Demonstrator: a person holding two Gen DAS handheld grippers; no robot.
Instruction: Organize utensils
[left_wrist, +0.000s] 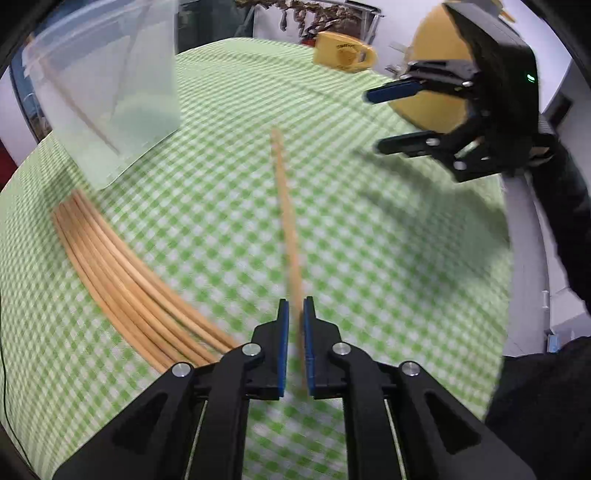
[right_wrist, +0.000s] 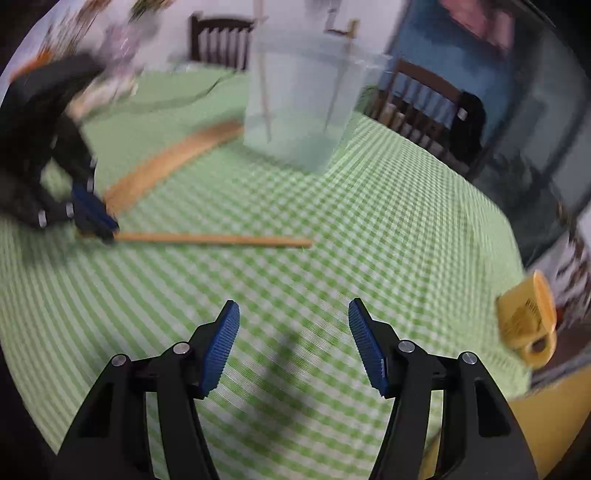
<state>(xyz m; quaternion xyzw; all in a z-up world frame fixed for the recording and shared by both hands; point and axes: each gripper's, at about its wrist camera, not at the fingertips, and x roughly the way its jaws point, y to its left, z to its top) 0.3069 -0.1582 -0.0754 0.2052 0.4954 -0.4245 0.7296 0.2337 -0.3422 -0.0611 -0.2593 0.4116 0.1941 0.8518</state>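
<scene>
Fingers of left gripper (left_wrist: 295, 343): clamped on 1 chopstick (left_wrist: 286, 221), held over checked tablecloth (left_wrist: 369, 258). Right gripper (right_wrist: 293, 343): fingers spread apart, nothing held. Chopstick bundle (left_wrist: 122, 273) laid beside clear container (left_wrist: 110, 92).

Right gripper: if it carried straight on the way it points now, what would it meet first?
Probably the bare checked tablecloth. The right gripper is open and empty; the chopstick lies farther ahead, though depth is unclear.
</scene>
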